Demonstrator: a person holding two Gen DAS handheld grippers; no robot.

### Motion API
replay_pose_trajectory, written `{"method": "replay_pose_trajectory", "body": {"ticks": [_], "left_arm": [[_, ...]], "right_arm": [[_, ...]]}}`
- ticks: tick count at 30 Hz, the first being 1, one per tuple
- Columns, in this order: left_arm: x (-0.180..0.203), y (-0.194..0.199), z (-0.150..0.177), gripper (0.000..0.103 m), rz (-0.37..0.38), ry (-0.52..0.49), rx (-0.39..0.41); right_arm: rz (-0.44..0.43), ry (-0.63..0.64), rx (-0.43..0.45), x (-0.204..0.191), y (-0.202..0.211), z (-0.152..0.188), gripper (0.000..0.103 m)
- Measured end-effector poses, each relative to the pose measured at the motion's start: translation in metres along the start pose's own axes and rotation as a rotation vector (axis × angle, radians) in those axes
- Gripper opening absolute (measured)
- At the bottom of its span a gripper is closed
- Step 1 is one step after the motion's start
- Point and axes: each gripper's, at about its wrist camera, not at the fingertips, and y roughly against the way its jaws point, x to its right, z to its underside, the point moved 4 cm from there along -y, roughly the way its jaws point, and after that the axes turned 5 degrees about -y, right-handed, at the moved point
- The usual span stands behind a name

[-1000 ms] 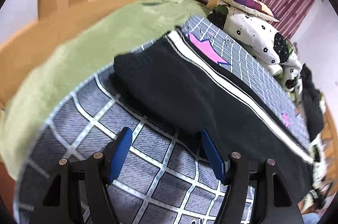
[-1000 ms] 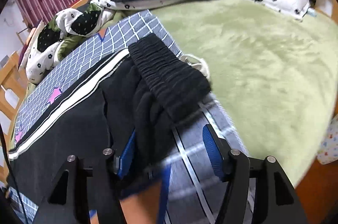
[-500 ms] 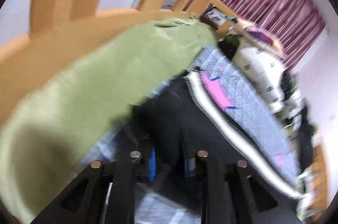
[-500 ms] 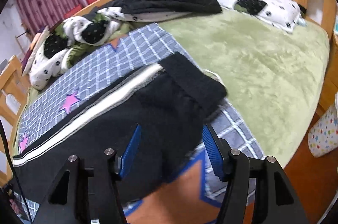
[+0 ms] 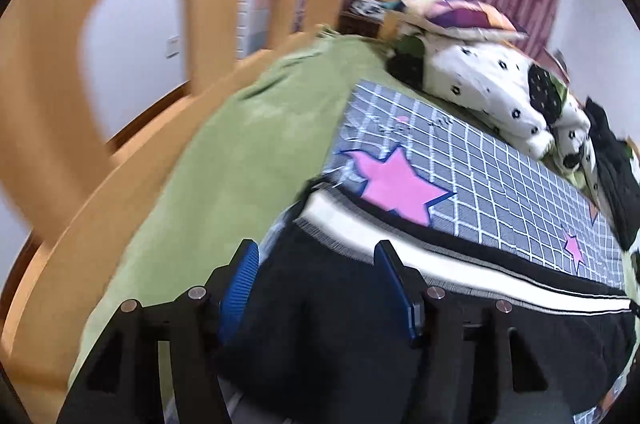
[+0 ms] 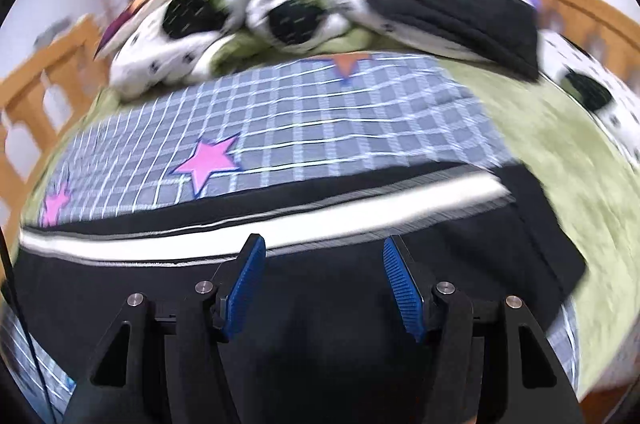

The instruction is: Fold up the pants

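Both grippers have swung across the pants [image 5: 344, 324] since a second ago, the waistband fold now out of the right view. Pants lie flat on the checked blanket [image 5: 500, 184], white stripe toward the pink star [image 5: 396, 184]. Left gripper [image 5: 318, 288] jaws opening, black cloth between the pads, no pinch. Right gripper [image 6: 324, 284] fingers spread over the pants, holding nothing

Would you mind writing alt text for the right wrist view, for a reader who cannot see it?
The right gripper, blue pads apart, hangs over black pants with a white side stripe, spread on a grey checked blanket with pink stars. Behind lie a green bedspread, spotted white bedding, dark clothes and a wooden bed frame; the picture is motion-blurred.
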Motion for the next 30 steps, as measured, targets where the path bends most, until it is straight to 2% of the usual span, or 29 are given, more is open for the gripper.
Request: {"method": "replay_pose_trajectory", "body": {"ticks": [3,6,9,10,11,13,16,20,21,23,25,26,27,30], "left_arm": [[0.012,-0.040,-0.015,0.058,-0.054,-0.028,-0.038],[0.013,-0.077,-0.024,0.058,-0.071,-0.035,-0.074],[0.018,-0.119,-0.025,0.053,-0.061,-0.027,-0.177],[0.019,-0.123,-0.025,0.029,-0.098,-0.040,-0.171],[0.018,-0.122,-0.025,0.024,-0.141,-0.063,-0.137],[0.018,-0.115,-0.023,0.023,-0.114,-0.060,-0.082],[0.015,-0.108,-0.015,0.023,-0.115,-0.051,-0.059],[0.017,-0.103,-0.014,0.023,-0.118,-0.073,-0.043],[0.017,-0.102,-0.015,0.023,-0.112,-0.071,-0.040],[0.013,-0.097,-0.017,0.023,-0.097,-0.066,-0.031],[0.009,-0.091,-0.018,0.023,-0.073,-0.048,-0.015],[0.007,-0.089,-0.019,0.023,-0.061,-0.039,-0.008],[0.005,-0.087,-0.020,0.023,-0.048,-0.031,0.002],[0.004,-0.084,-0.021,0.023,-0.041,-0.038,0.003]], "right_arm": [[-0.032,0.082,-0.012,-0.028,-0.024,-0.007,0.060],[-0.069,0.165,-0.014,-0.051,-0.044,-0.013,0.060],[-0.120,0.255,-0.020,-0.070,-0.063,-0.018,0.060],[-0.130,0.274,-0.022,-0.075,-0.069,-0.019,0.060],[-0.139,0.290,-0.027,-0.078,-0.075,-0.020,0.060],[-0.149,0.323,-0.038,-0.085,-0.086,-0.022,0.060],[-0.165,0.366,-0.043,-0.094,-0.100,-0.023,0.060],[-0.228,0.450,-0.132,-0.105,-0.117,-0.014,0.060],[-0.210,0.516,-0.166,-0.111,-0.124,-0.006,0.060],[-0.159,0.612,-0.179,-0.116,-0.131,0.003,0.059],[-0.147,0.660,-0.156,-0.122,-0.130,0.006,0.035],[-0.153,0.671,-0.165,-0.124,-0.130,0.006,0.003],[-0.151,0.682,-0.170,-0.126,-0.128,0.006,0.003],[-0.158,0.694,-0.113,-0.129,-0.114,-0.001,0.003]]}}
